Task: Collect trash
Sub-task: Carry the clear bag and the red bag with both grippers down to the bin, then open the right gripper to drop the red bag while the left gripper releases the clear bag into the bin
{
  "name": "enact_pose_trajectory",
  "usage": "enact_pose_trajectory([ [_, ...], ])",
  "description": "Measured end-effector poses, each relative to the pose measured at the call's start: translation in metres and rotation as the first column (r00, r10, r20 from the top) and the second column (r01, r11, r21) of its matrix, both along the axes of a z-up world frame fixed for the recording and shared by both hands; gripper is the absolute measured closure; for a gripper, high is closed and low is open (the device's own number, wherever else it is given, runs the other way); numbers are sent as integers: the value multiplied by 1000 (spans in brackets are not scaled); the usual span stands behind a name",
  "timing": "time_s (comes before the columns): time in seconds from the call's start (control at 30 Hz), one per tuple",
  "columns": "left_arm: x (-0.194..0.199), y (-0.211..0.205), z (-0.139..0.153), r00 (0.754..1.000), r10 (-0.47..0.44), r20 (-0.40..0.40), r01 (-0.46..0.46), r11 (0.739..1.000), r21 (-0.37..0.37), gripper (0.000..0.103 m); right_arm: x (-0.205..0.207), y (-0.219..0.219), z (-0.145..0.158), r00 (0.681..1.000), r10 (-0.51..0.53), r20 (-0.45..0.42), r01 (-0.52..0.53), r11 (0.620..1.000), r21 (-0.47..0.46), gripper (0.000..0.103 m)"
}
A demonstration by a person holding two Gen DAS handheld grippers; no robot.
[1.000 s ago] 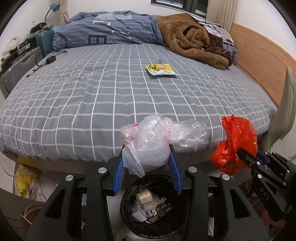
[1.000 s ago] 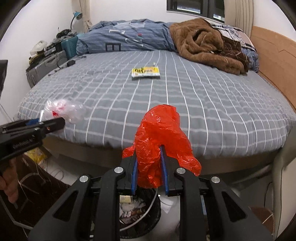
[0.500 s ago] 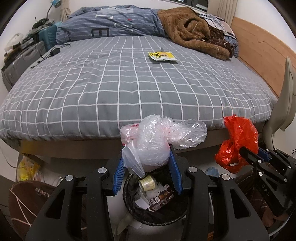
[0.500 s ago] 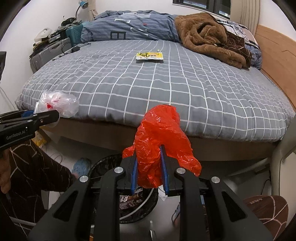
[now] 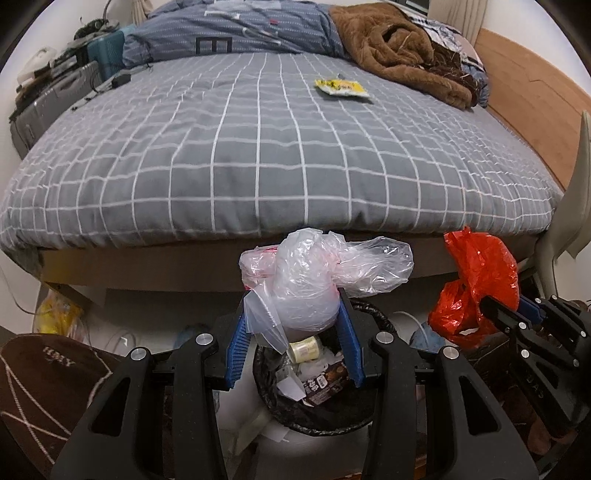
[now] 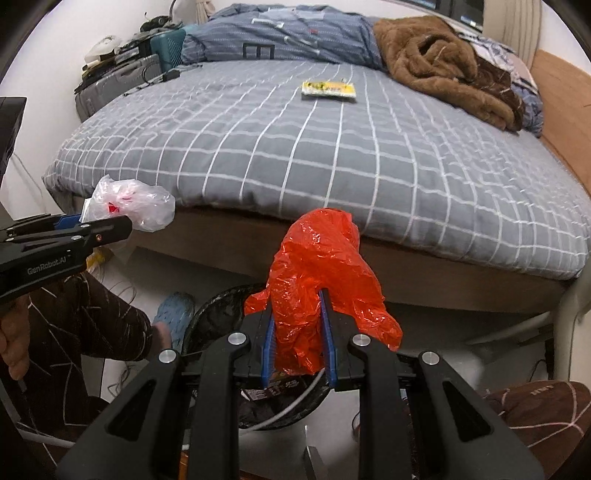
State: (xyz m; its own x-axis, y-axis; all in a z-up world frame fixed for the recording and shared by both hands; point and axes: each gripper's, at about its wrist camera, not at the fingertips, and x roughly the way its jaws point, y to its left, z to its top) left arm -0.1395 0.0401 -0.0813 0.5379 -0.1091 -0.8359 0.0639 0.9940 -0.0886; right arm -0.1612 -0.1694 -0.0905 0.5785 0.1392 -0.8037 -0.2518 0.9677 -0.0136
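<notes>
Down by the foot of the bed [image 5: 258,155], the left gripper [image 5: 293,328] is clamped on a crumpled clear plastic bag [image 5: 314,280]: thin, glossy, creased film with a faint red print on its left side and a loose flap hanging below the blue pads. It hangs directly above the trash bin [image 5: 373,413], a round black-lined bin on the floor just in front of the bed, already holding a small roll of tape, paper scraps and a dark snack wrapper. The right gripper [image 6: 299,336] grips a bright red plastic bag [image 6: 317,280], shiny and scrunched into a tall lump that sticks up past the fingers and spills over to the right; from the left wrist view it is just right of the bin [image 6: 207,314], beside the clear bag.

On the bed, a yellow packet [image 5: 341,86] lies flat near the far end, well apart from both grippers. The bed wears a grey sheet with a white grid; a blue striped duvet [image 5: 236,33] and a brown fleece blanket [image 5: 399,55] are heaped at its head. A wooden panel [image 5: 532,96] runs along the bed's right side, and a grey suitcase [image 6: 114,88] and clutter stand to its left. The floor under the bed edge is pale, with cables.
</notes>
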Motion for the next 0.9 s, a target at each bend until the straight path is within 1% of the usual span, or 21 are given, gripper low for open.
enact_pose_trajectory([
  [0.4,19,3,-41,997,-8,-77,8,1000,-3,61,24,19,-39,995,35,-91,-34,999,8,83],
  [0.57,31,8,-56,995,2,-101,-1,1000,10,61,34,26,-54,990,55,-130,-54,998,15,83],
  [0.63,35,10,-65,992,7,-123,-5,1000,18,61,37,29,-59,988,65,-142,-64,998,16,82],
  [0.7,37,11,-67,992,9,-128,-8,1000,14,61,39,31,-64,985,73,-154,-72,997,14,80],
  [0.77,39,11,-72,992,7,-128,-4,1000,30,61,41,32,-70,984,82,-160,-79,997,24,79],
  [0.83,42,12,-79,989,12,-146,-7,1000,31,61,47,37,-79,979,86,-186,-86,996,6,79],
  [0.87,42,13,-81,988,12,-153,-7,999,32,61,49,39,-80,977,86,-194,-86,996,9,78],
  [0.9,43,13,-82,988,12,-155,-7,999,32,61,50,41,-80,977,94,-192,-91,996,22,72],
])
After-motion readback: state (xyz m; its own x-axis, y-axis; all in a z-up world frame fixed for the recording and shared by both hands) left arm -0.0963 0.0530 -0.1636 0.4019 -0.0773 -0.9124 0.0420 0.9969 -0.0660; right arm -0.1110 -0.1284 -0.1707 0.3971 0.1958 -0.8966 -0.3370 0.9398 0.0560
